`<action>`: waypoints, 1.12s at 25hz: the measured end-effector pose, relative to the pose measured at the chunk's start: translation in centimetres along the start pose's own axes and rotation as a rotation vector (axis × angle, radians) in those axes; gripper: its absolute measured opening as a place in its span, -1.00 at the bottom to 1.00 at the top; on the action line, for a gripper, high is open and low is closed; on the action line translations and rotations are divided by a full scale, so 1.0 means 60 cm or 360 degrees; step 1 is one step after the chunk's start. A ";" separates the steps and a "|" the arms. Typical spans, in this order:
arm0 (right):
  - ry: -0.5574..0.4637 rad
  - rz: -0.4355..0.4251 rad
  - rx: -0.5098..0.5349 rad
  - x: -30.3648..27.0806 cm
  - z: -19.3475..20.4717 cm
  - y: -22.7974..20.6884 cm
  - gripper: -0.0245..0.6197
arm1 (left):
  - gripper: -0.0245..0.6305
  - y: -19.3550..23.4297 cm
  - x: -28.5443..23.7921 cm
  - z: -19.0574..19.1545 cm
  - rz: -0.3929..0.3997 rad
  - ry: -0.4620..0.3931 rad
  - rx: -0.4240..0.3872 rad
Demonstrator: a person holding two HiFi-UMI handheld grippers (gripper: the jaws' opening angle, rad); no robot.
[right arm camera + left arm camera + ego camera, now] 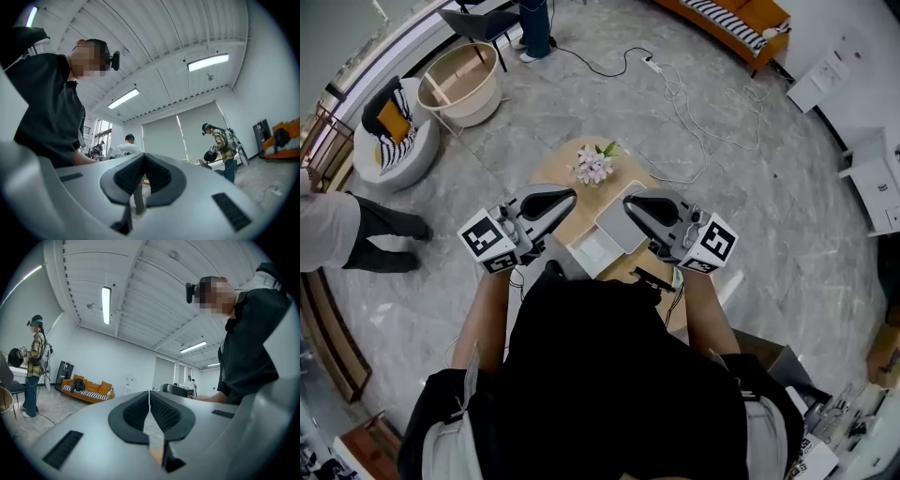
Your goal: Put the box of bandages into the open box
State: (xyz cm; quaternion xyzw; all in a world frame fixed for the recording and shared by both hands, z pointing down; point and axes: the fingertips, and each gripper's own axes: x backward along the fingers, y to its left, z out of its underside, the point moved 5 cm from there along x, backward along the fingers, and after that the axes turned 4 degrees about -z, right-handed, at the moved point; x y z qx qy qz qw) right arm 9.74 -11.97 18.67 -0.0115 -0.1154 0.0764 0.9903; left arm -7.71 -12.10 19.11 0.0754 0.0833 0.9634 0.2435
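In the head view, an open white box [602, 246] with its lid folded back lies on a small round wooden table [553, 166]. I cannot make out the box of bandages in any view. My left gripper [570, 195] and right gripper [629, 201] hang side by side above the table, tips turned toward each other, the right one over the box's lid. Both are shut with nothing between their pads. The left gripper view shows its jaws [149, 398] closed and aimed across the room. The right gripper's jaws [142, 160] look the same.
A bunch of pale flowers [594, 166] stands on the table's far side and a small black object [651, 278] lies at its near edge. On the floor are a white cable [678, 97], a round tub [465, 82] and an orange sofa [737, 22]. A person [342, 228] stands at the left.
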 end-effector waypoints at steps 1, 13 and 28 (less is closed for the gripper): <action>0.0007 -0.0009 -0.0010 -0.004 0.003 -0.002 -0.89 | -0.86 0.000 -0.002 -0.001 0.0008 0.0003 0.0003; 0.0055 -0.0148 -0.0082 -0.045 0.031 -0.012 -0.89 | -0.86 -0.002 0.003 0.001 0.0035 0.0061 -0.0027; 0.0058 -0.0271 -0.0105 -0.083 0.030 -0.045 -0.89 | -0.86 0.016 0.026 -0.004 -0.0102 0.0037 0.0031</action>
